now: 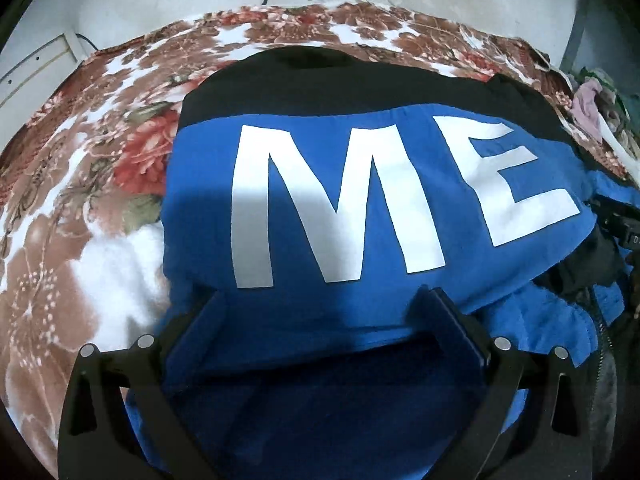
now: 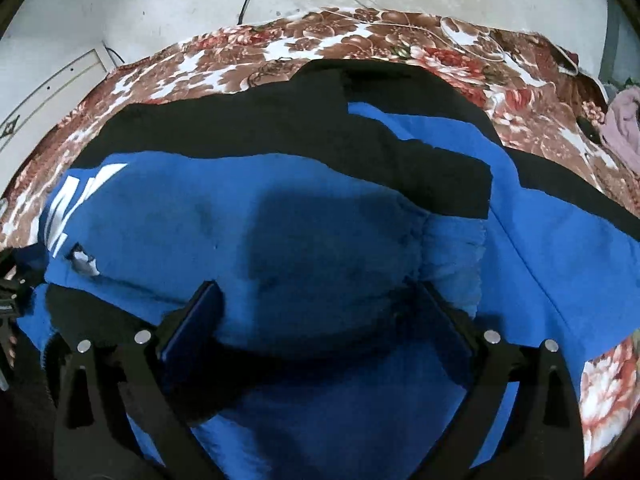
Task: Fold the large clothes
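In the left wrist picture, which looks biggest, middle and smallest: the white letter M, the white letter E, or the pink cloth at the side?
1. Letter M, biggest.
2. Letter E, middle.
3. Pink cloth, smallest, though it lies farther from the camera, so its true size is unsure.

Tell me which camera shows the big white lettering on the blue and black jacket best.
The left wrist view: the white block letters on the blue and black jacket read "ME", flat and nearly centred. The right wrist view catches only a skewed sliver of the lettering at its left edge.
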